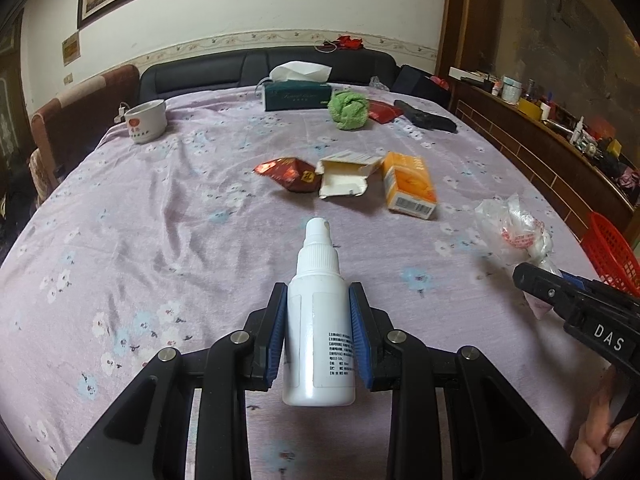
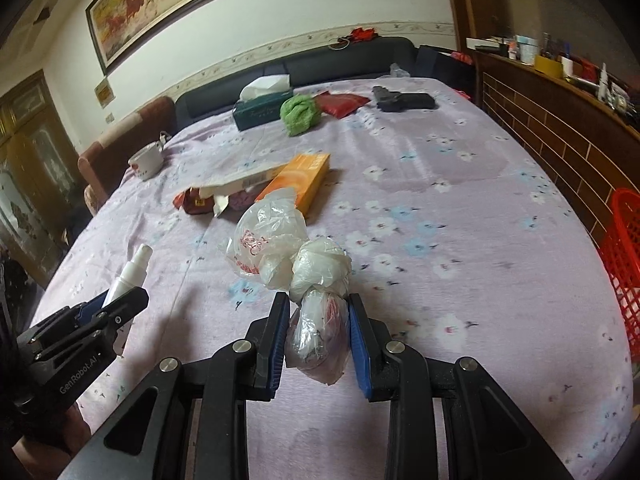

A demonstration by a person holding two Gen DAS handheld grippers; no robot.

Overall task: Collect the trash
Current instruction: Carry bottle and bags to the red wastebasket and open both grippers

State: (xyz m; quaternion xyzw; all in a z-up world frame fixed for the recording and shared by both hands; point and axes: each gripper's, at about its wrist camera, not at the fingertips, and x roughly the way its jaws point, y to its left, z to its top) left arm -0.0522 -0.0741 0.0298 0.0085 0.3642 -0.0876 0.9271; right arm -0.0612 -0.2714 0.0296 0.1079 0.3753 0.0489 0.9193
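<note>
Grip: left gripper [image 1: 319, 334] clamped on white spray bottle [image 1: 319, 320], right gripper [image 2: 319, 330] pinching knotted plastic bag [image 2: 288, 256], both near over bedspread [image 1: 160, 220] | Bin: red basket [image 2: 624, 264] far right | Risk: slick film could slip from pads; round bottle could twist | Text: "DAS", "GenRobot.AI"; bottle print unreadable

"DAS" on right tongs [image 1: 524, 280]; "GenRobot.AI" on left tongs [image 2: 132, 300].

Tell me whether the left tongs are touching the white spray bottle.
Touching. The left wrist view shows the left tongs with both blue pads pressed against the sides of the white spray bottle, no gap on either side.
</note>
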